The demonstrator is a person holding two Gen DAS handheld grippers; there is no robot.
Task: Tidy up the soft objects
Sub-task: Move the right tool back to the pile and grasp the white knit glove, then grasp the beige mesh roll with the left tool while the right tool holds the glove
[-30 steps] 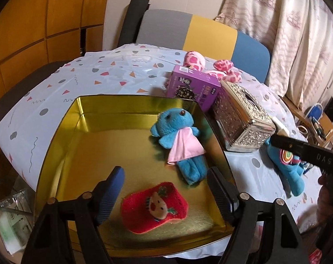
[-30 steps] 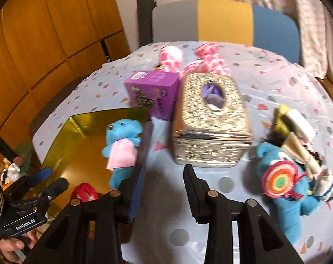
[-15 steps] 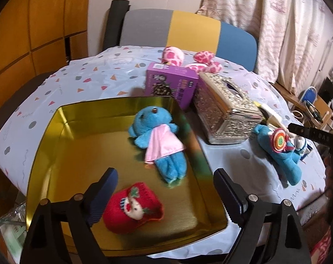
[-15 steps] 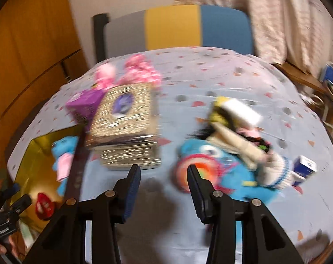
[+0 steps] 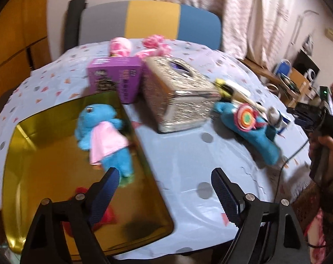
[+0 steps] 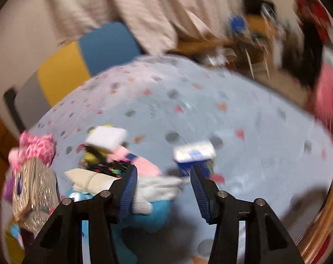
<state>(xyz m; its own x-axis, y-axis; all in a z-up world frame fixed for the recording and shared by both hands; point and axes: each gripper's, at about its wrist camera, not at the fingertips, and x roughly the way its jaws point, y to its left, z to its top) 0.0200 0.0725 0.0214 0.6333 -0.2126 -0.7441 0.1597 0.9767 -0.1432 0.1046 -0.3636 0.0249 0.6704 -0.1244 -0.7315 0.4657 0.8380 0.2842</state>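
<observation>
Blue plush bear [image 5: 105,136] inside gold tray [image 5: 45,176]

Right gripper [image 6: 163,183] now swung from silver tissue box toward table's right edge, over white knitted glove [image 6: 157,190]; left gripper [image 5: 164,183] shifted right off gold tray [image 5: 12,154].

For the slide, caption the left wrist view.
Open left gripper above gold tray holding blue plush bear.

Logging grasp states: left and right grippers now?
Left gripper: open, holding nothing, over the gold tray edge.
Right gripper: open, holding nothing.
</observation>
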